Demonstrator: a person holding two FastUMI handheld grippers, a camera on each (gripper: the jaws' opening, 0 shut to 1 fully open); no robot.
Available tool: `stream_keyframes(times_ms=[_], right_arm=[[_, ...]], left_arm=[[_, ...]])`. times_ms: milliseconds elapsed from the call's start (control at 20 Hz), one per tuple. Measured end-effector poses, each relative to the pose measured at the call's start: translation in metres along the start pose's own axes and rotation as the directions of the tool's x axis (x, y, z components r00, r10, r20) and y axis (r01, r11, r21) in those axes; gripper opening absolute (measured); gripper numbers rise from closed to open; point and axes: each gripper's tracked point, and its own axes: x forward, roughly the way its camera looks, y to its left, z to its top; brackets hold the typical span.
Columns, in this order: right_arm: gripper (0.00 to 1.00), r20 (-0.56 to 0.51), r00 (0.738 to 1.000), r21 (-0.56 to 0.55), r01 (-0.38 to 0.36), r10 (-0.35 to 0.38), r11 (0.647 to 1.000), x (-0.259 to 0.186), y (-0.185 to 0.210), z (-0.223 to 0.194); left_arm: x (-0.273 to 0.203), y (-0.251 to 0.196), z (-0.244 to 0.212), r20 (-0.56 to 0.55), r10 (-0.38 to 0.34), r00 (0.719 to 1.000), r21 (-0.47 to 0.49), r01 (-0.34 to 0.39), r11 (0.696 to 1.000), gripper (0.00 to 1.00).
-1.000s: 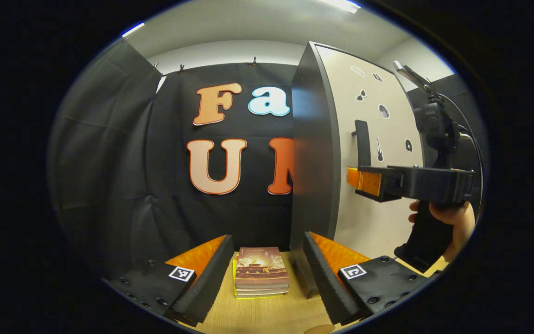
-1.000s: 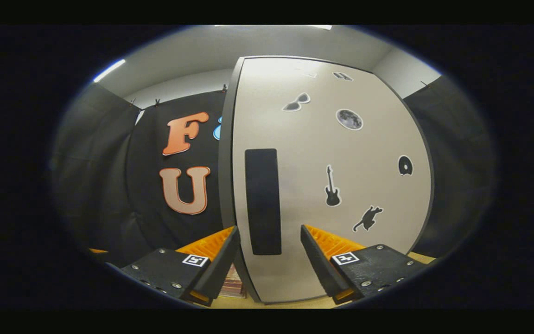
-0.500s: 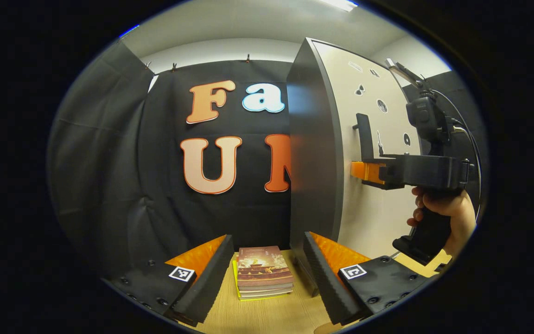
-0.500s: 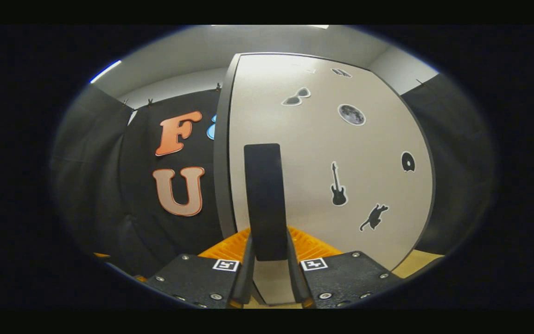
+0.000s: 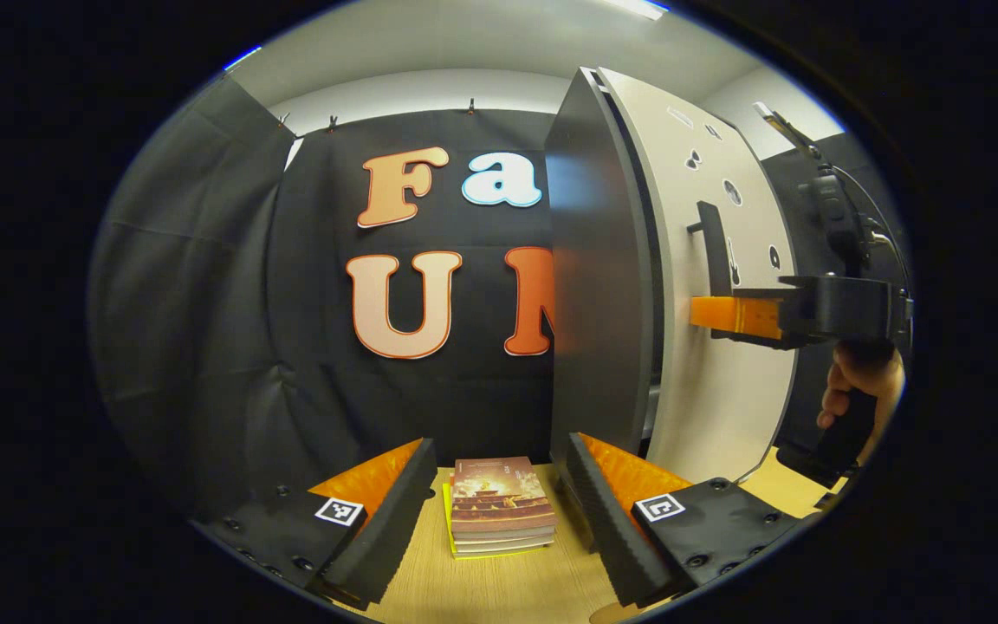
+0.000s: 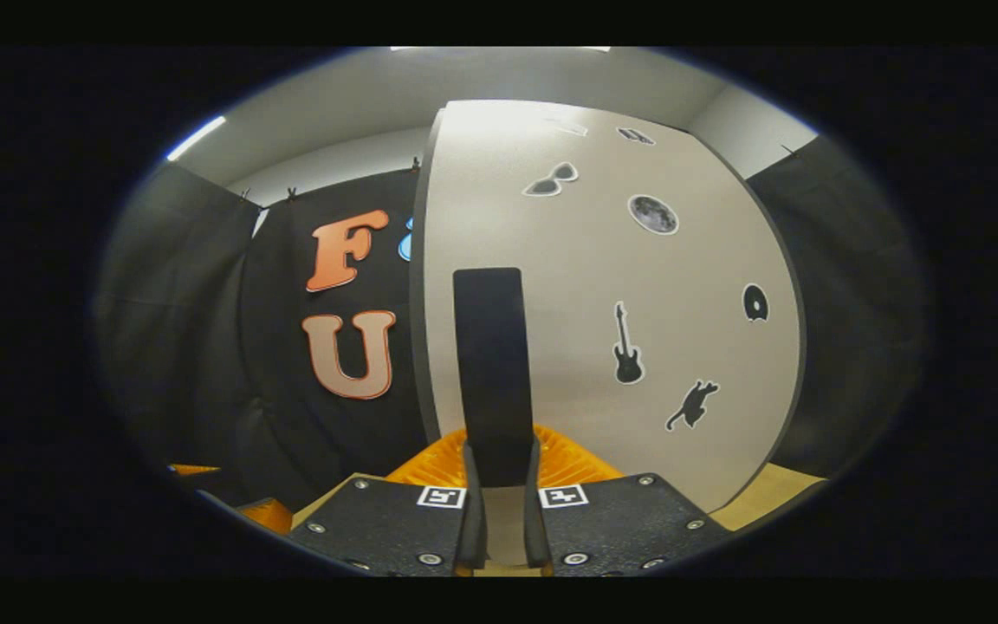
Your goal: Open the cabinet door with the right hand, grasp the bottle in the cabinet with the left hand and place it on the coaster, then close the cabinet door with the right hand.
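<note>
Cabinet door [image 6: 638, 347] just ajar; right gripper [image 6: 499, 472] clamped on handle [image 6: 490, 373]; pull along hinge arc, grip square; left gripper [image 5: 499, 507] fingers apart, waiting over books [image 5: 499, 511]

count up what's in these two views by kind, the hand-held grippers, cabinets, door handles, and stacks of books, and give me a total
Hand-held grippers: 2, left hand-held gripper, right hand-held gripper
Cabinets: 1, cabinet
Door handles: 1, door handle
Stacks of books: 1, stack of books
Total: 5
</note>
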Motion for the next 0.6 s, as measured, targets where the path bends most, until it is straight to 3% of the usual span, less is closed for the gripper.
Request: stream_keyframes(times_ms=[400, 600], right_arm=[[0.13, 0.0, 0.998, 0.021, -0.07, 0.07, 0.997, -0.037, -0.009, 0.01], [0.19, -0.006, 0.995, 0.037, -0.096, 0.096, 0.995, -0.04, -0.013, 0.01]], left_arm=[[-0.005, -0.028, 0.016, 0.022, 0.019, 1.0, -0.01, -0.018, 1.0, 0.98], [-0.017, -0.058, 0.02, 0.038, 0.002, 0.999, -0.014, -0.002, 1.0, 0.98]])
